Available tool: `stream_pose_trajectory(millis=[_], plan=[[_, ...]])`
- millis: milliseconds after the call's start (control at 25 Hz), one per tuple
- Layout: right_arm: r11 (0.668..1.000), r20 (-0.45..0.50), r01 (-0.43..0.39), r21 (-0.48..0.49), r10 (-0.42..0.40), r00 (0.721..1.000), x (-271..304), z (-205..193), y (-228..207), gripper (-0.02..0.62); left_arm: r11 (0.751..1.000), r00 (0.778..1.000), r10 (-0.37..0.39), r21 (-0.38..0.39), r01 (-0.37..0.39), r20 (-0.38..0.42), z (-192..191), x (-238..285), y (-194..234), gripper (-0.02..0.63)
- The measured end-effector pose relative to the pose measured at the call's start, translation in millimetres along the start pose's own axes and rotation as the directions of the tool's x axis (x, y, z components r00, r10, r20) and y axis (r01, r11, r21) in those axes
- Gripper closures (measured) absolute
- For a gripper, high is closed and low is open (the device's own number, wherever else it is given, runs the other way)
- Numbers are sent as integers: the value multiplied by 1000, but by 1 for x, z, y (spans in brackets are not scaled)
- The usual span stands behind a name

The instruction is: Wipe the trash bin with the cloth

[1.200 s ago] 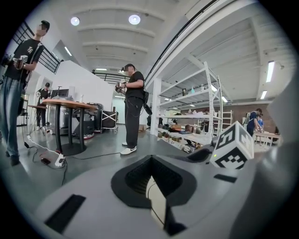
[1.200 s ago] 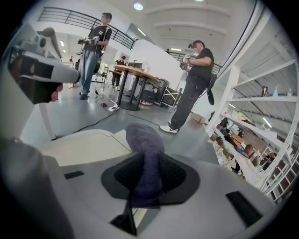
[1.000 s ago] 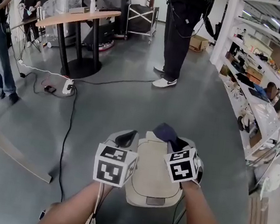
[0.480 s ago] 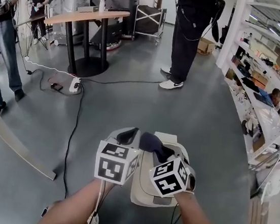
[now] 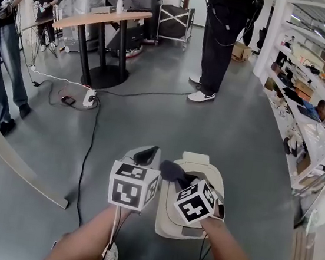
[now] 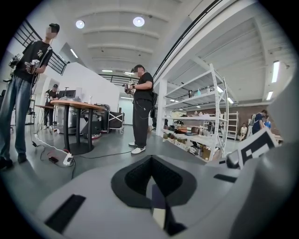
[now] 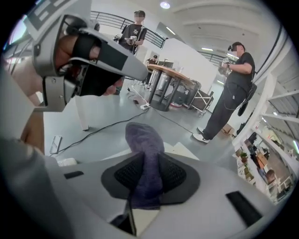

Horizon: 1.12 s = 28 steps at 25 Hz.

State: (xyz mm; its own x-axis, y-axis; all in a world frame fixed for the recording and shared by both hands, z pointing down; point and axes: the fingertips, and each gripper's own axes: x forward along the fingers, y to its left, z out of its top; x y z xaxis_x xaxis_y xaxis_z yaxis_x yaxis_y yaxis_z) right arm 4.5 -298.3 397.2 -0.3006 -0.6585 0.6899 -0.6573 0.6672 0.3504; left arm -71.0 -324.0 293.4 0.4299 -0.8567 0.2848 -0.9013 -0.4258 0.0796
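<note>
Purple cloth: dark, bunched, standing up out of your right gripper's pads. In the head view it sits over the upper left corner of the bin lid, lower centre of the frame. Contact with the lid: cannot tell.
Right gripper: clamped on the cloth, black ribbed pads pressed to either side of it. In the head view its marker cube covers the middle of the lid.
Left gripper: pads closed against each other, nothing between them. You hold it just left of the bin, beside your right gripper.
Trash bin: cream plastic, on the grey floor directly below you, lid down.
Bin contents: not visible; the lid covers the opening.
Shelving: white open racks along the right edge of the head view. Shelves are crowded with small mixed items, too small to name.
Cardboard box: on the floor at upper right, by the foot of the shelving. Contents not seen.
Table: round, orange-brown top, black pedestal, upper left.
Floor: grey. A black cable runs down left of the bin from a white power strip.
People: one in black with white shoes stands at upper centre; others are at upper left.
</note>
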Motion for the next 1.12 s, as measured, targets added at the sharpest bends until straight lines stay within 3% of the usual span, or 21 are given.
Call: stream_pose_trajectory(millis=[400,680,1120], plan=[[995,-34,5,101,-2,999,0,-16,-26,502,1000,1000,-8,7,8,-18,-5,7,-7,609],[994,-49,38,99,-33,998,-5,-31,-44,502,1000,999,-18,15,18,-30,-8,10,-13,609],[972,-85,104,209,-88,992,-15,-72,-87,502,998,998,-50,32,52,-44,-13,19,-35,609]])
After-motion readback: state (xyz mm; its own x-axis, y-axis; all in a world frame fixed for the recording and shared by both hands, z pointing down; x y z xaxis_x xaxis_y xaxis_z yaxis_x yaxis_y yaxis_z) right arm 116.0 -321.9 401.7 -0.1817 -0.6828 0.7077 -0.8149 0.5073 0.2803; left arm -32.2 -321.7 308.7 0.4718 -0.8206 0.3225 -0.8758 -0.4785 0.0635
